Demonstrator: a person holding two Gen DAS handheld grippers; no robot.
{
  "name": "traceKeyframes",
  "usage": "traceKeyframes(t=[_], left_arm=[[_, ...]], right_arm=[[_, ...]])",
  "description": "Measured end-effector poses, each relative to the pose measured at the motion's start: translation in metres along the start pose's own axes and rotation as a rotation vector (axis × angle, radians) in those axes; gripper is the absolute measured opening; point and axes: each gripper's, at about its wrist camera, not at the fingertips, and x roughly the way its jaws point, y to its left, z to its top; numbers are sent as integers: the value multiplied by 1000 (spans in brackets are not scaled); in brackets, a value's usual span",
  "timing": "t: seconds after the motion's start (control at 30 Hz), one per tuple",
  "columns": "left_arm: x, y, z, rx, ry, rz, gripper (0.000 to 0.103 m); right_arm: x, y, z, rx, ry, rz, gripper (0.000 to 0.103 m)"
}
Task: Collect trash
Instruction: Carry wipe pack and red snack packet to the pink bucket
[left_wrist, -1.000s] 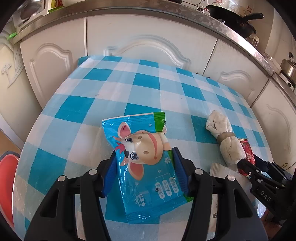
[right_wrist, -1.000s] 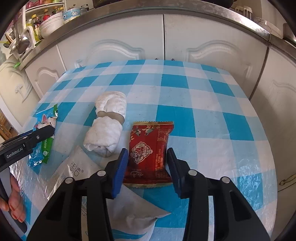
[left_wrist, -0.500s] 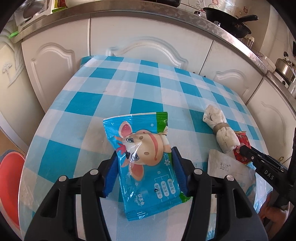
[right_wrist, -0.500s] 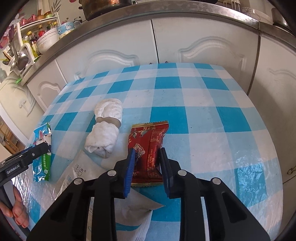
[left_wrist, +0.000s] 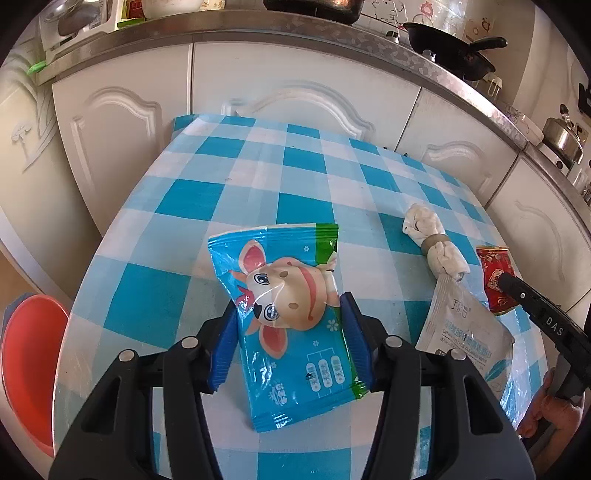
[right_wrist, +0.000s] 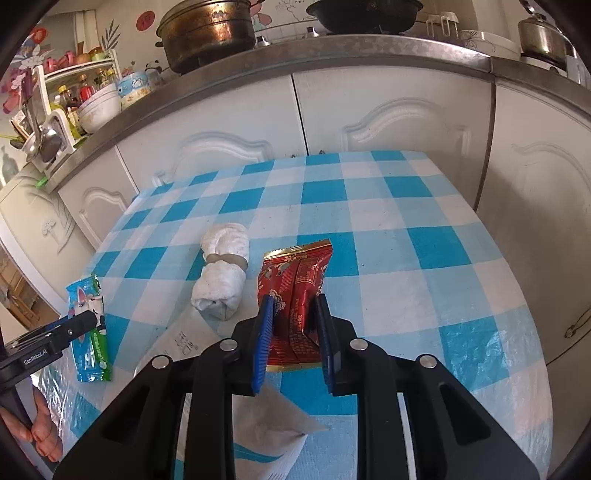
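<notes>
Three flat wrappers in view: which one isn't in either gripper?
The white packet with blue print, lying flat on the table between them. The blue cow wrapper sits in the left gripper; the red wrapper in the right gripper.

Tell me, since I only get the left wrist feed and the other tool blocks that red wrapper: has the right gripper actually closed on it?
Observer: Yes. In the right wrist view the right gripper has its blue pads pressed against both sides of the red wrapper, which is creased lengthwise between them.
Operator: What sits under that gripper?
Observer: A white packet lies on the checked tablecloth below it, with one corner poking out beneath the fingers.
Operator: How does my blue packet look from that side?
Observer: The blue packet shows nearly edge-on at the tip of the left gripper, near the table's left edge.
</notes>
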Motion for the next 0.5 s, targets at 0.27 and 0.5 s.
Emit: traceKeyframes(t=[0.27, 0.5], left_arm=[[-20, 16, -5, -22, -23, -30, 36], [-28, 25, -16, -38, 23, -61, 53]], right_arm=[[-31, 3, 0, 26, -46, 31, 24], [-50, 11, -14, 18, -34, 60, 24]])
